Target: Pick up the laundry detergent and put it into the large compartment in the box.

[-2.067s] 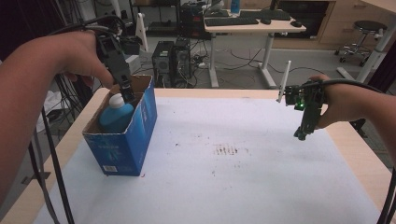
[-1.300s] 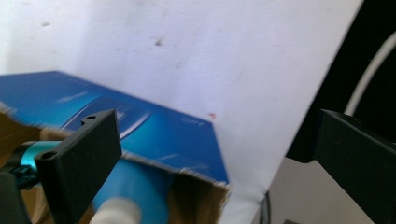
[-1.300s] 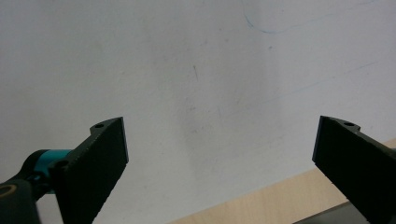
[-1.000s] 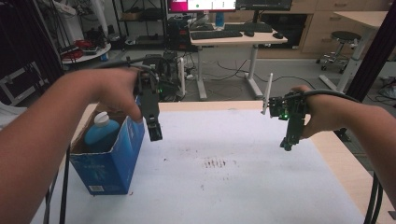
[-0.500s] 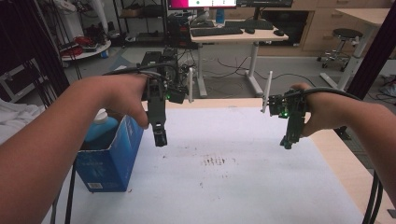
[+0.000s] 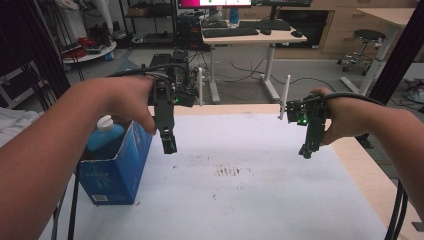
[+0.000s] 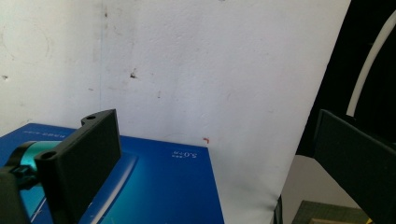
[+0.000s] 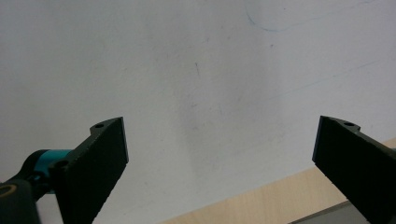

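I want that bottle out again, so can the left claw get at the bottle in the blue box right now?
Probably yes. The left claw hangs open just beside the blue box, whose top is open, and the bottle stands up in it with its white cap exposed.

A bottle (image 6: 104, 134) stands in the box (image 6: 117, 170) on the table's (image 6: 260, 200) left side.

Light: even indoor light from above, moderate; the room behind is dimmer.
Glare: the white table top (image 6: 260, 200) looks washed out in both gripper views.
Shadows: soft and faint, darkest beside the blue box (image 6: 116, 170).
Sharpness: the high view is soft and grainy; near forearms blur.
Jaws: close-up, dark, slightly out of focus.
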The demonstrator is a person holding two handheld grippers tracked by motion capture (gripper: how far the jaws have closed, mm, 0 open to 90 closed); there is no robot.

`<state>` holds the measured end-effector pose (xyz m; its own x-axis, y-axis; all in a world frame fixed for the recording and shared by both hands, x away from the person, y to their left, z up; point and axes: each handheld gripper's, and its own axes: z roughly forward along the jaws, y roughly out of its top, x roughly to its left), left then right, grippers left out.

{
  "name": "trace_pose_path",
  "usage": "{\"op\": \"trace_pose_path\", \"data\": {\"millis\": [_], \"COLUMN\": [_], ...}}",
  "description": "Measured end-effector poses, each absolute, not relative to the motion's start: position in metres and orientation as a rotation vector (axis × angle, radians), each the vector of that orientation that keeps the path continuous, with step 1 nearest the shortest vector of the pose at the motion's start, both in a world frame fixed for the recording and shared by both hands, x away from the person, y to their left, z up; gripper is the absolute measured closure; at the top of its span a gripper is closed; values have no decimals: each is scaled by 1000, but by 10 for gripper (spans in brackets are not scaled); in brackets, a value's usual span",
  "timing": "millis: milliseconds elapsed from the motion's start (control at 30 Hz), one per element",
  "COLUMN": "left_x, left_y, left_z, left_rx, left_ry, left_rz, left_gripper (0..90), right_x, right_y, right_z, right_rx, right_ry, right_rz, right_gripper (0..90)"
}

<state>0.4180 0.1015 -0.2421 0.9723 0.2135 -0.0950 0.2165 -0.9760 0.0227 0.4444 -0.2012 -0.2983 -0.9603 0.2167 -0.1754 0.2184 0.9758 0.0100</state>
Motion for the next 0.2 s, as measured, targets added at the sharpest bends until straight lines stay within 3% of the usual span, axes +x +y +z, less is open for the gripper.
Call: {"op": "trace_pose_path", "data": {"millis": [200], "left_x": [418], "left_y": [102], "left_z": [-241], "left_rx": [3078], "left_ry": [338], "left_rz": [-135], "left_gripper": [17], "right_x": [443], "right_y": [-200], "right_z": [-297], "right_rx": [340], "right_ry": [2932], "right_rz": [-8], "right_gripper": [24]}}
